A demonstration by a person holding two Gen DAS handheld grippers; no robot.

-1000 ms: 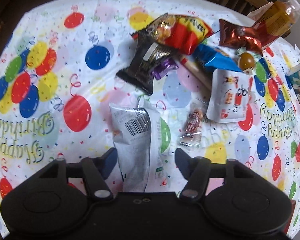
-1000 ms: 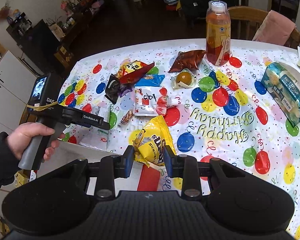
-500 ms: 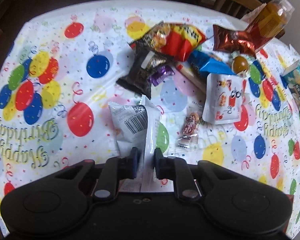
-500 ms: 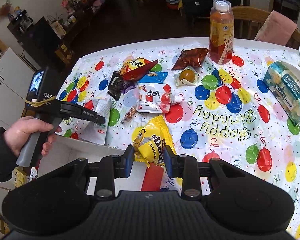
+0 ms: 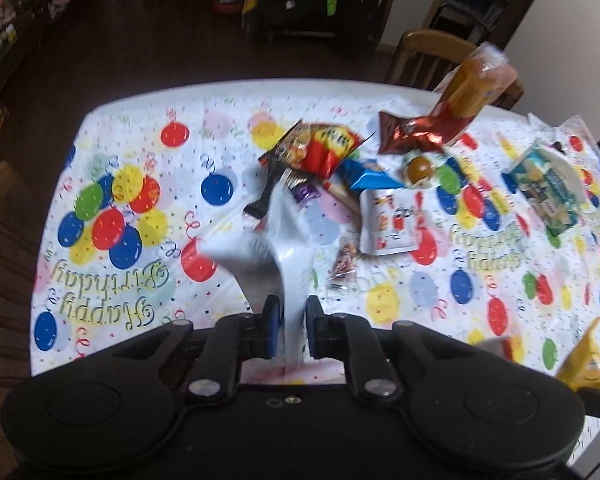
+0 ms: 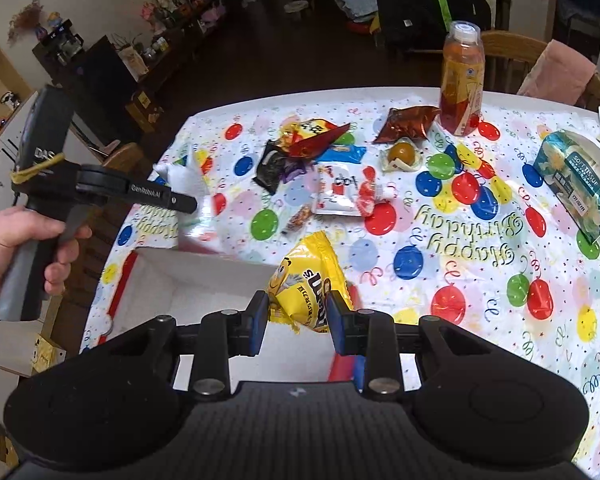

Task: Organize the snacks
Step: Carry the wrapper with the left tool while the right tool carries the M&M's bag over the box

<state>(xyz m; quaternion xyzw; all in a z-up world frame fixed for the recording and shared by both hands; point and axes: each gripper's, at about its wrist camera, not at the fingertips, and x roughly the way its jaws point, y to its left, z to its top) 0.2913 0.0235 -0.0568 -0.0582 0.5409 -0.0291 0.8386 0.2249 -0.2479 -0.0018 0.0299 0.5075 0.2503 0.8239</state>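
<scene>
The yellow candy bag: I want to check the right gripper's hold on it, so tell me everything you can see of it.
The yellow candy bag is a glossy, crinkled plastic pouch with brown lettering and a cartoon face. It stands tilted, its lower end pinched between the right gripper fingers, which are shut on it. It hangs over the white box at the table's near edge.

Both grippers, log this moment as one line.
left gripper: shut on white packet, lifted | right gripper: shut on yellow candy bag | white box: open

Table in balloon cloth (image 6: pixel 480 240), snack packets (image 6: pixel 340 194), bottle (image 6: pixel 461 80), tissue pack (image 6: pixel 576 188), box (image 6: pixel 204 280)
</scene>
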